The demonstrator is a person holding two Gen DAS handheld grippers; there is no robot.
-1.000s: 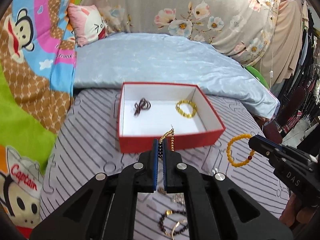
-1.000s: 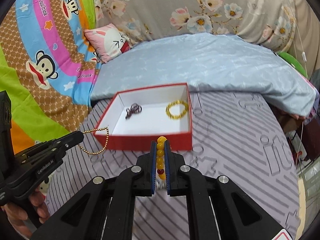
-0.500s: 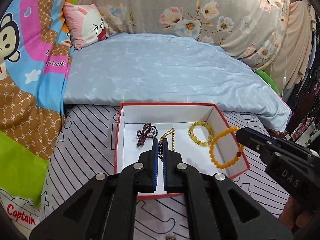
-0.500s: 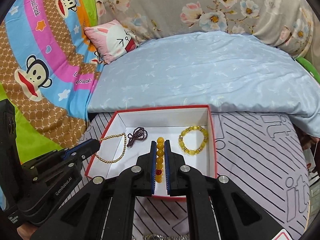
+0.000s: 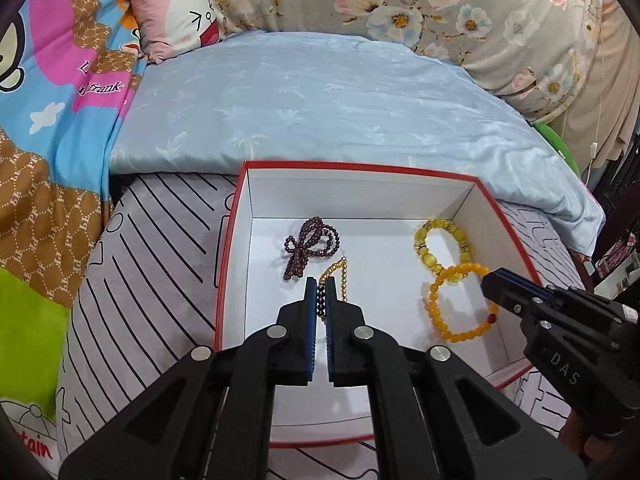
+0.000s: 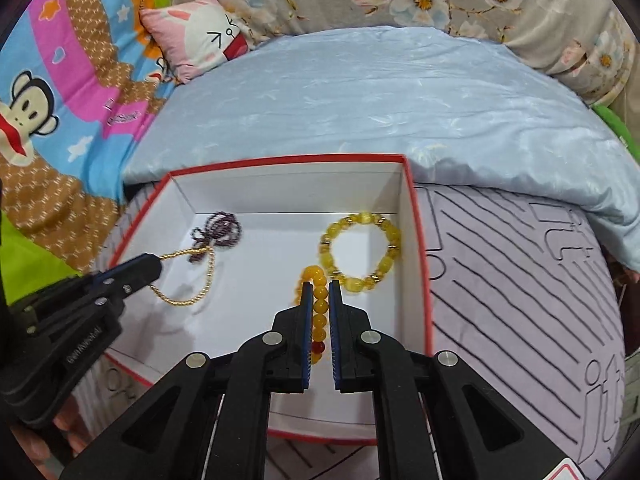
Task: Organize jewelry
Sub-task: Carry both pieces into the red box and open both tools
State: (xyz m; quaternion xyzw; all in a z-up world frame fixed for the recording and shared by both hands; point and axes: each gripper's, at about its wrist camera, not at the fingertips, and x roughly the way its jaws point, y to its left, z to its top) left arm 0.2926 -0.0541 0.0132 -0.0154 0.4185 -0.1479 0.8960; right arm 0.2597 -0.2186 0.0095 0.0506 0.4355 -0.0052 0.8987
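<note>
Nearest stand two black grippers with blue-lined fingers, both reaching over one red box (image 5: 516, 236) with a white interior. The left gripper (image 5: 319, 292) has its fingers drawn narrow, pinching a gold bead chain (image 6: 188, 276) whose free loop droops to the box floor; dark beads show between the pads. The right gripper (image 6: 320, 300) is likewise narrowed, clamped on an orange bead bracelet (image 5: 456, 304) that carries one red bead and hangs inside the box, its upper edge overlapping a second bracelet in the left wrist view. Four pieces of jewelry are within the box walls: the held gold chain, the held orange bracelet, one yellow translucent bracelet (image 6: 360, 252) lying flat toward the far right corner, and one dark purple bead strand (image 5: 310, 246) bunched in a knot toward the far left. The box rests on one grey mat (image 6: 520, 280) printed with black lines. Beyond the box lies one pale blue quilt (image 5: 320, 100); farther back sit one pink cartoon pillow (image 5: 176, 12), a floral grey cover (image 5: 460, 8), and, at left, a bright monkey-print blanket (image 6: 48, 112).
</note>
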